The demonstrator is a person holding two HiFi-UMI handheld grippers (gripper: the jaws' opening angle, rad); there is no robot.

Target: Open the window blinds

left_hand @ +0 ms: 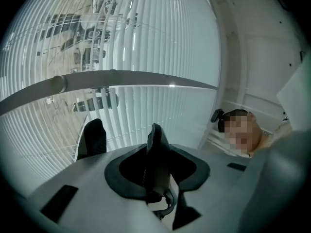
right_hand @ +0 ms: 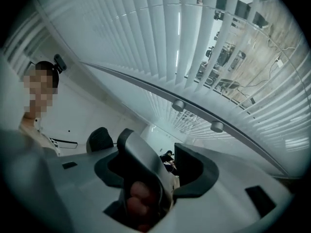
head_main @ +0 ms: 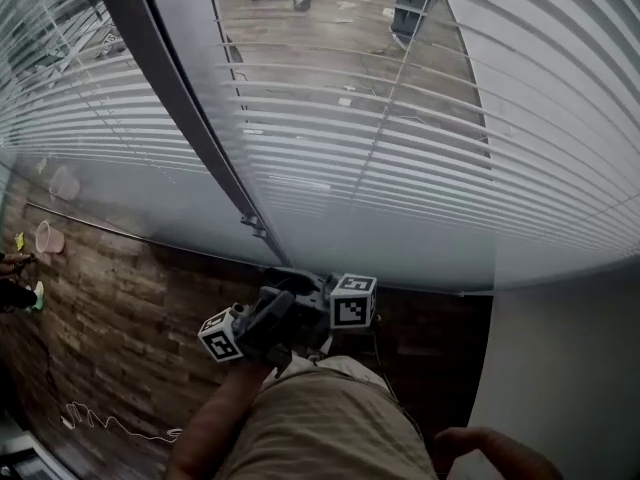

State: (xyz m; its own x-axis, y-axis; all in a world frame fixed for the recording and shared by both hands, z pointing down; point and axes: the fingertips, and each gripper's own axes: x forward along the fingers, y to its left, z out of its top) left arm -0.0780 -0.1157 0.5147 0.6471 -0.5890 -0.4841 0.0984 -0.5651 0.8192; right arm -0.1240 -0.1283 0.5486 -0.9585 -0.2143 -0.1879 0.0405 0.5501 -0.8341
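With left claw (left_hand: 124,136) and right claw (right_hand: 114,140) both spread and empty, side by side low by the body, raise them forward to the round knobs (right_hand: 178,105) on the dark frame bar (head_main: 190,118) just ahead, probably the slat control, and close squarely on one before twisting. Mind the glass either side of that bar and the wall (head_main: 560,368) right of the claws; freer room left, over the floor (head_main: 120,308). Farther on, above and ahead of both claws, find the blinds (head_main: 400,148).

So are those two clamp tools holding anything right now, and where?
Nothing is held: the left gripper and the right gripper both have their jaws apart with nothing between them, clear of the blinds.
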